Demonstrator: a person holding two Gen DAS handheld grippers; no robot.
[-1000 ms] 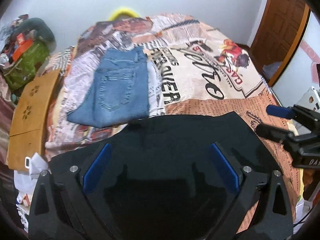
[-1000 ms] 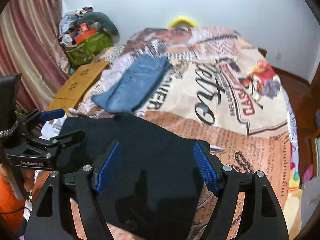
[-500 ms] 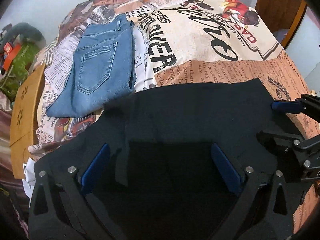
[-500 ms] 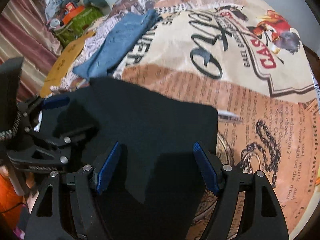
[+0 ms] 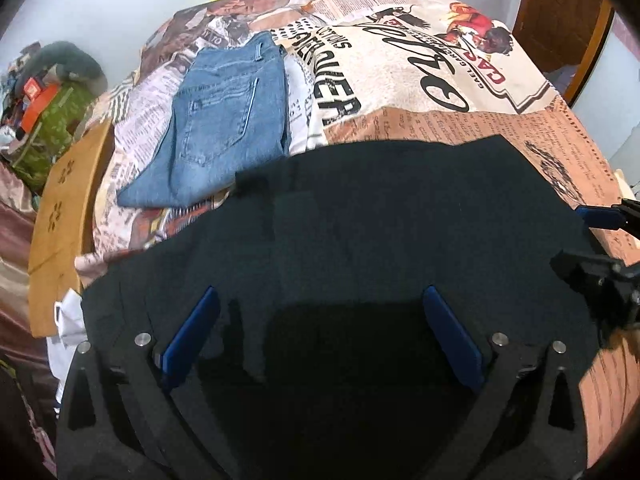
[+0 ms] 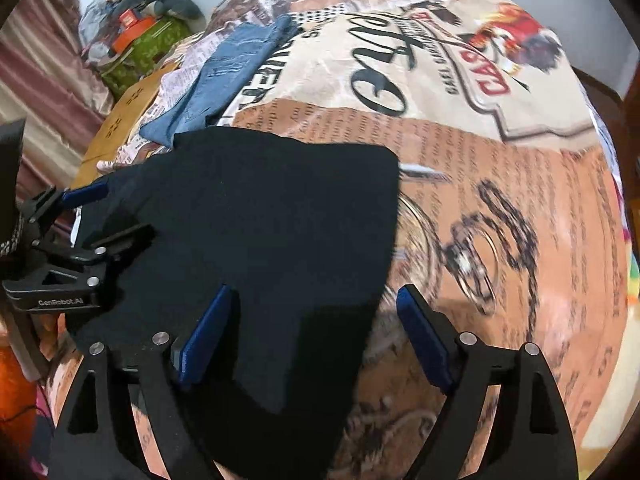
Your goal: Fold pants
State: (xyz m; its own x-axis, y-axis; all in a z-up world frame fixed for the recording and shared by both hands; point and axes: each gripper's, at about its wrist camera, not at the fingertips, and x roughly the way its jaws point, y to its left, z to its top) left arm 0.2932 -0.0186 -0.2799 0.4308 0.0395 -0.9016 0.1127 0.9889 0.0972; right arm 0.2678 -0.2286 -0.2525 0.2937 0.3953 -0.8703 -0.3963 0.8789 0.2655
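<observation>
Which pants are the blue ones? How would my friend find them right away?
Start at the big bed cover printed like old newspapers. Near its far left side, by the wooden board, lie the blue jeans, already folded flat with a back pocket showing. The black pants nearer the grippers are dark and plain; the jeans are light, faded denim.
</observation>
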